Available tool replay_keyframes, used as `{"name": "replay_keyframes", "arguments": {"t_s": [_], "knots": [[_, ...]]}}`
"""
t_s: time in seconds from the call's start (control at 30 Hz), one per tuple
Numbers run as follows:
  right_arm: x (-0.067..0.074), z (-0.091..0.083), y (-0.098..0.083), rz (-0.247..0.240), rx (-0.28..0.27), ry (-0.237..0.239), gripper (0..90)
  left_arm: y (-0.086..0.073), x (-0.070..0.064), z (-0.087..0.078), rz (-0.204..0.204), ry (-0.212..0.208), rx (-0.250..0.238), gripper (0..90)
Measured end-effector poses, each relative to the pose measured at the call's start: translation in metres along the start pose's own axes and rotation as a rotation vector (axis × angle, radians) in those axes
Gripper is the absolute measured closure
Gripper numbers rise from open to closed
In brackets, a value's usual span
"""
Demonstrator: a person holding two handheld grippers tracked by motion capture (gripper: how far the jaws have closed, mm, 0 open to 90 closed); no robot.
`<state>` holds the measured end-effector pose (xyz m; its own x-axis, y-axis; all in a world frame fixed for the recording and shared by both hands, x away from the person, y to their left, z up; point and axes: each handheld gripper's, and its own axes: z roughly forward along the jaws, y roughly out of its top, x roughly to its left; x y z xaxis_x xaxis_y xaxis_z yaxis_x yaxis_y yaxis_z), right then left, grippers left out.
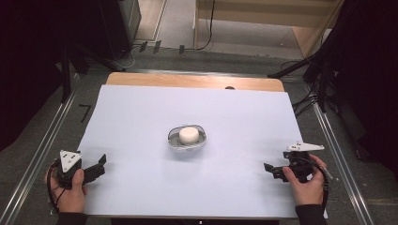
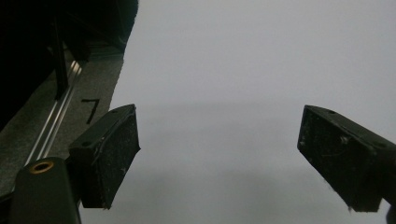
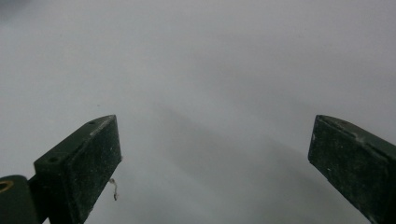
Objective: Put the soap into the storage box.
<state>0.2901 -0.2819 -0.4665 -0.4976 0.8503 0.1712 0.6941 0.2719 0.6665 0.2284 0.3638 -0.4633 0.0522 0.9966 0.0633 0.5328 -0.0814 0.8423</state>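
Observation:
A white round puck [image 1: 188, 135] lies in a shallow clear dish [image 1: 174, 143] at the middle of the white sheet [image 1: 141, 117]. My left gripper [image 1: 99, 166] rests near the sheet's front left corner, held by a hand, well away from the dish. In the left gripper view the left gripper [image 2: 219, 158] has its jaws wide apart over bare sheet, nothing between them. My right gripper [image 1: 270, 169] sits near the front right edge, also in a hand. In the right gripper view the right gripper [image 3: 215, 168] stands open over plain white sheet.
The wooden table edge [image 1: 197, 80] shows beyond the sheet. Metal rails [image 1: 37, 154] run along both sides, with dark stands and cables [image 1: 309, 93] at the back right. Grey floor [image 2: 93, 88] with a black mark lies left of the sheet.

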Motion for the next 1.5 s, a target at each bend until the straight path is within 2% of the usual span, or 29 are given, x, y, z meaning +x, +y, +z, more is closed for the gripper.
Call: {"name": "replay_keyframes", "arguments": {"t_s": [0.3,0.63,0.9,1.13,1.4,1.5], "knots": [[-0.014,-0.014,-0.018,0.034,-0.021,-0.016,3.0,0.0,0.0,0.0,0.001,0.002,0.0,13.2],[-0.027,-0.021,-0.034,0.062,-0.033,-0.026,3.0,0.0,0.0,0.0,0.001,0.003,0.0,13.2],[-0.04,-0.029,-0.051,0.091,-0.071,-0.021,3.0,0.0,0.0,0.0,0.002,0.004,0.002,13.2],[-0.045,-0.04,-0.063,0.113,-0.103,-0.031,3.0,0.0,-0.001,0.0,0.005,0.003,0.003,13.2],[-0.047,-0.048,-0.073,0.128,-0.157,-0.014,3.3,0.0,-0.001,0.0,0.004,0.005,0.001,13.2],[-0.047,-0.047,-0.073,0.129,-0.15,-0.017,3.5,0.0,-0.001,0.0,0.005,0.005,0.001,13.2]]}}
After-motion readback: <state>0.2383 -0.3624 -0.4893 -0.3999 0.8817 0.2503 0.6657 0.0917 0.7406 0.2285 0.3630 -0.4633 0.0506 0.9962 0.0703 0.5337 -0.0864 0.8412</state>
